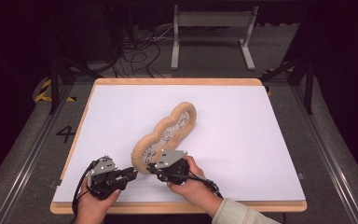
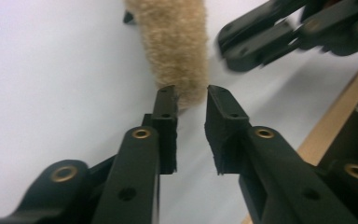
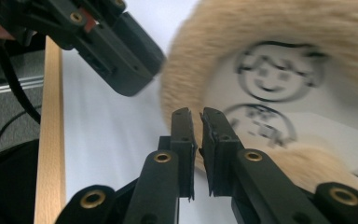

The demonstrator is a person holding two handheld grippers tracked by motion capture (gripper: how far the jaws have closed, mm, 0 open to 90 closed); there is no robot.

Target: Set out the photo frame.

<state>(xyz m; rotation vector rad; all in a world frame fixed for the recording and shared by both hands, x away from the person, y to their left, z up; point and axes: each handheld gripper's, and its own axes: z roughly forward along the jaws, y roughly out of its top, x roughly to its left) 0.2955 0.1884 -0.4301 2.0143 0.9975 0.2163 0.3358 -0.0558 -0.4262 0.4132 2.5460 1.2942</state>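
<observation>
I see the fuzzy mat [image 1: 167, 136] lying slantwise mid-table [image 1: 242, 140], near end toward me. My right gripper [image 3: 196, 114] has its jaws nearly closed at the mat's furry rim. My left gripper [image 2: 191, 95] is parted, just short of that end.

Grey floor [image 1: 18, 154], cables [image 1: 140, 53], white frame legs [image 1: 212, 28] beyond table; dark surroundings.

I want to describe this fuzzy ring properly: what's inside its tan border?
Inside the fuzzy tan border is a white panel printed with smiley-face drawings. The right gripper covers its near end in the high view.
</observation>
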